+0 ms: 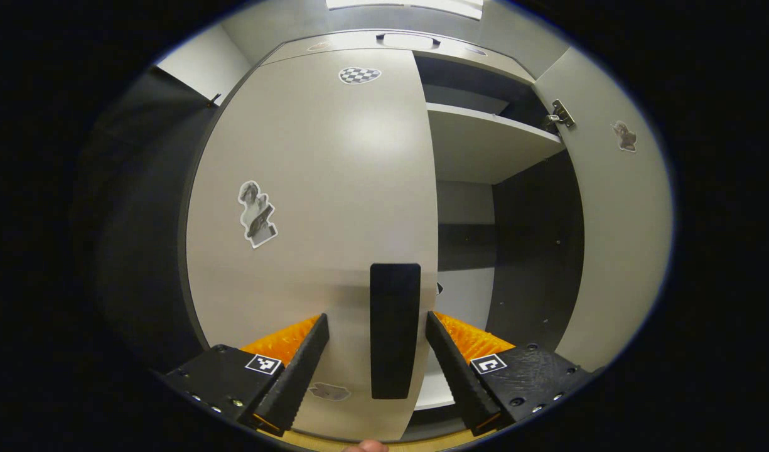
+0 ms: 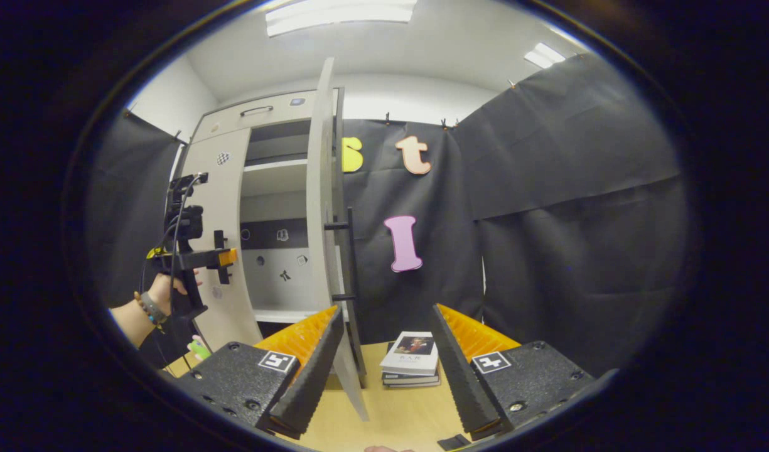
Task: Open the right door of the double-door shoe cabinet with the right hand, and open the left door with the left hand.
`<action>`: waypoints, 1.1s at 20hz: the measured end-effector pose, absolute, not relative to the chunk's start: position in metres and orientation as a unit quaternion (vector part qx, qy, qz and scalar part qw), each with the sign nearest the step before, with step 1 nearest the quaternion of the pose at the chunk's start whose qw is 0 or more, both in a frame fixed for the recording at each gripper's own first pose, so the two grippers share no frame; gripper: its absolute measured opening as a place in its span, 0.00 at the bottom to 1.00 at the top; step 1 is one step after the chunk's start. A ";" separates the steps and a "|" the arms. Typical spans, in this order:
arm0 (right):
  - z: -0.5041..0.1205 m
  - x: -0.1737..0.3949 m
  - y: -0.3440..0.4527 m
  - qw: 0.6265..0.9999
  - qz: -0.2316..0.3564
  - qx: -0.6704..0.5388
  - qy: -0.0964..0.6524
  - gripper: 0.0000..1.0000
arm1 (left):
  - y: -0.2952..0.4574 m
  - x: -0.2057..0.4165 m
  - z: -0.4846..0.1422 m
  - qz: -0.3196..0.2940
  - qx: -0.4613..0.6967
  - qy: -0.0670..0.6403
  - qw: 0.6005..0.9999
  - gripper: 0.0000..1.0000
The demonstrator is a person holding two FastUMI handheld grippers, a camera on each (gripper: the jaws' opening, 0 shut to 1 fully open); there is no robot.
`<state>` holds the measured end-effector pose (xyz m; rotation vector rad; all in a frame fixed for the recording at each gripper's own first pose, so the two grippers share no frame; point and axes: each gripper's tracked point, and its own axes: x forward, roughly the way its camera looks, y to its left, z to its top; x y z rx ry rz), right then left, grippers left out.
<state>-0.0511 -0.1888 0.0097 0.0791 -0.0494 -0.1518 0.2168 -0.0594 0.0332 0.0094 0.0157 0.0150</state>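
Half the job looks finished: the pale grey right door (image 2: 321,207) of the tall pale grey double-door shoe cabinet (image 2: 268,113) is swung wide, edge-on at 12 o'clock in the right gripper view, its slim black bar handle (image 2: 350,254) free, while the right gripper (image 2: 384,370) is spread with nothing between its fingers. Left to do, 1 door: the pale grey left door (image 1: 315,188) is shut, its flat black handle (image 1: 394,329) between the spread left gripper (image 1: 378,370) fingers at 6 o'clock, not yet pinched
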 end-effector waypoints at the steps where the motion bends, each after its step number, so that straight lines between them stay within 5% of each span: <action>1: 0.009 -0.050 -0.186 0.996 -0.073 0.041 -0.024 0.87 | -0.058 0.217 0.033 0.008 0.005 0.008 1.000 0.94; 8: 0.002 -0.045 -0.179 0.997 -0.062 0.033 -0.015 0.86 | -0.057 0.219 0.027 0.008 0.003 0.017 1.000 0.96; 9: 0.000 -0.045 -0.179 0.997 -0.061 0.033 -0.014 0.86 | -0.057 0.218 0.029 0.006 0.001 0.013 1.000 0.69; 12: -0.006 -0.047 -0.179 0.998 -0.061 0.033 -0.005 0.86 | -0.072 0.213 0.026 -0.023 -0.017 0.023 0.999 0.58; 14: -0.009 -0.048 -0.178 0.998 -0.060 0.032 0.000 0.86 | -0.073 0.215 0.025 -0.031 -0.013 0.029 0.999 0.28; 16: -0.010 -0.048 -0.176 0.998 -0.059 0.029 0.002 0.86 | -0.073 0.213 0.024 -0.054 -0.005 0.035 0.998 0.28; 20: -0.009 -0.052 -0.167 0.998 -0.051 0.024 0.006 0.86 | -0.072 0.209 0.025 -0.071 -0.011 0.039 0.997 0.07; 22: -0.010 -0.055 -0.160 0.999 -0.044 0.019 0.007 0.86 | -0.073 0.202 0.025 -0.064 -0.006 0.044 0.997 0.06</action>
